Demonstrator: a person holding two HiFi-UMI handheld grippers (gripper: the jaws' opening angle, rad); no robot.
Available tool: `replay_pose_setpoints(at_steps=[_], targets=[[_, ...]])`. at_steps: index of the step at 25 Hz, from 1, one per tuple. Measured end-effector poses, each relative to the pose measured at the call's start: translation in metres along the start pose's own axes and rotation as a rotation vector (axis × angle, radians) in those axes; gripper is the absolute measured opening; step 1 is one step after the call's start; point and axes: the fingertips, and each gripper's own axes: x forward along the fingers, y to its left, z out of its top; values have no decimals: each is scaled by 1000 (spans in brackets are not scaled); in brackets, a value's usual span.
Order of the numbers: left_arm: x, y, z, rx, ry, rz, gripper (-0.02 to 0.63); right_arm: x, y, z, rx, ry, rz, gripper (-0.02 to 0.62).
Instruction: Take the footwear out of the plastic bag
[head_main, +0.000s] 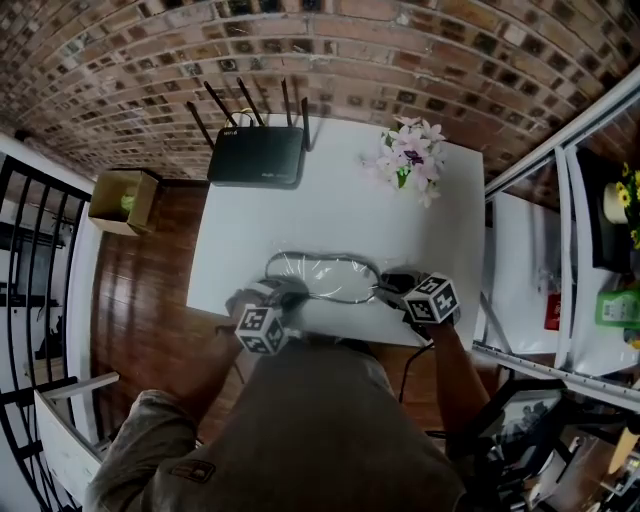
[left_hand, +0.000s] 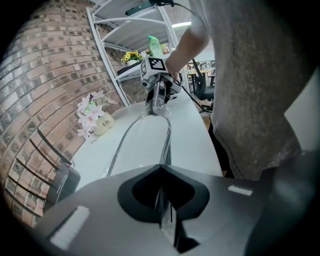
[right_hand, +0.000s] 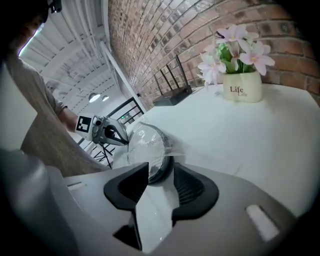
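Head view: left hand-held gripper (head_main: 284, 296) is pinching the bag (head_main: 322, 277) at its left end; right hand-held gripper (head_main: 390, 286), jaws apart, is straddling the opposite end.

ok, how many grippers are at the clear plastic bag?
2. The left gripper is shut on the left end of the clear plastic bag; the right gripper, jaws apart, is at its right end.

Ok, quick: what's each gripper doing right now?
Left gripper: shut on the plastic bag.
Right gripper: open, with the bag's end lying between its jaws, not pinched.
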Motion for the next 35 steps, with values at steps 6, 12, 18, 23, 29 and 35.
replay_pose_setpoints(at_steps=[6, 12, 18, 23, 29, 35], targets=[[0, -1, -3, 2, 3, -4, 0, 8, 3, 7, 59, 21, 101, 203], [2, -5, -6, -18, 2, -27, 0, 15, 2, 7, 91, 96, 146, 185], [2, -6, -9, -22, -10, -25, 2, 11, 3, 9, 152, 73, 158, 117], [-2, -1, -5, -33, -21, -12, 2, 7, 6, 7, 185, 51, 177, 104], [-7, 1, -7, -45, -18, 0, 2, -2, 5, 4, 207, 45, 182, 94], [-14, 4, -11, -82, -22, 22, 2, -6, 9, 2, 224, 42, 207, 82]])
